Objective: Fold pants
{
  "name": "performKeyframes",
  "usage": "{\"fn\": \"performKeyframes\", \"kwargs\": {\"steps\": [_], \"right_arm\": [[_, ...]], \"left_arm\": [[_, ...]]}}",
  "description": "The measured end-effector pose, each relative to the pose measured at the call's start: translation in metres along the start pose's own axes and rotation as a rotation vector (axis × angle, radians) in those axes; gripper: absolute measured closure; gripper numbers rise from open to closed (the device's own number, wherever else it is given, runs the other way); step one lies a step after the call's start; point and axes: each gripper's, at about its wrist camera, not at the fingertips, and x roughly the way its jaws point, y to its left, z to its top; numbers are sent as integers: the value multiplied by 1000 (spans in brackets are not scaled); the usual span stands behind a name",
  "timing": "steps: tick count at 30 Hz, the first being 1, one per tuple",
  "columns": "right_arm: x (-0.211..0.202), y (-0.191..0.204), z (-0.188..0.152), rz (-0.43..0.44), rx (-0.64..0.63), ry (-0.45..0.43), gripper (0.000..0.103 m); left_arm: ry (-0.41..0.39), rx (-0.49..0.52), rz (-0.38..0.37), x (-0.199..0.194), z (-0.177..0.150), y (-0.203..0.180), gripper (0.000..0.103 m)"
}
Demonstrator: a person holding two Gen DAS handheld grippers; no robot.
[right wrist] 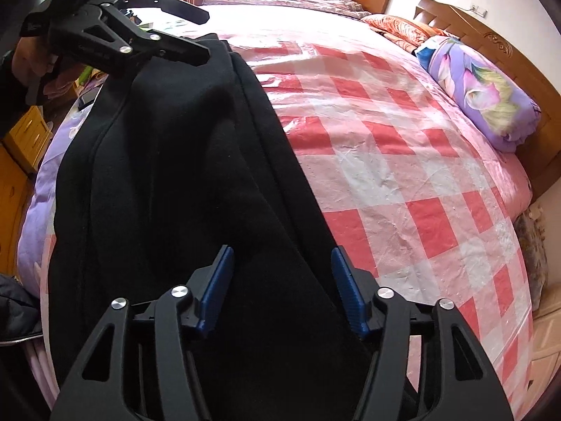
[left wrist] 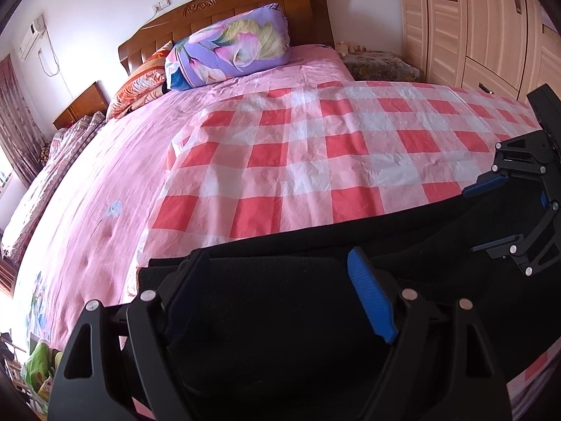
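The black pants [right wrist: 182,175] lie in a long band along the near edge of the bed [left wrist: 105,182], partly over a pink-and-white checked plastic sheet [left wrist: 298,147]. The left hand-held gripper [left wrist: 280,298] sits at one end of the band with its jaws spread wide over the cloth, nothing pinched. The right hand-held gripper [right wrist: 282,287] is at the other end, likewise spread above the fabric. The cloth looks thick, soft and limp, probably fleece-like: light, not fragile, likely to sag and bunch when lifted. It seems already doubled lengthwise, so a good hold would be the stacked layers at each end's edge, pinched together so none slips free.
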Motion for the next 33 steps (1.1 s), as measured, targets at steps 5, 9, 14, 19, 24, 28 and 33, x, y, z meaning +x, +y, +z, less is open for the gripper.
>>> {"fn": "performKeyframes", "kwargs": {"steps": [5, 9, 14, 19, 24, 28, 33], "right_arm": [[3, -9, 1, 75, 58, 17, 61], [5, -22, -6, 143, 155, -12, 60], [-6, -4, -3, 19, 81, -25, 90], [-59, -7, 1, -98, 110, -211, 91], [-8, -3, -7, -194, 47, -31, 90], [-9, -5, -10, -158, 127, -55, 68], [-53, -23, -24, -78, 187, -158, 33]], "left_arm": [[2, -30, -12, 1, -5, 4, 22], [10, -29, -6, 4, -8, 4, 22], [13, -35, 14, 5, -10, 10, 22], [-18, -69, 36, -5, -10, 23, 22], [7, -104, 101, 6, -9, 33, 22], [30, -119, 82, 14, -15, 32, 21], [91, -69, 181, 24, -36, 35, 16]]}}
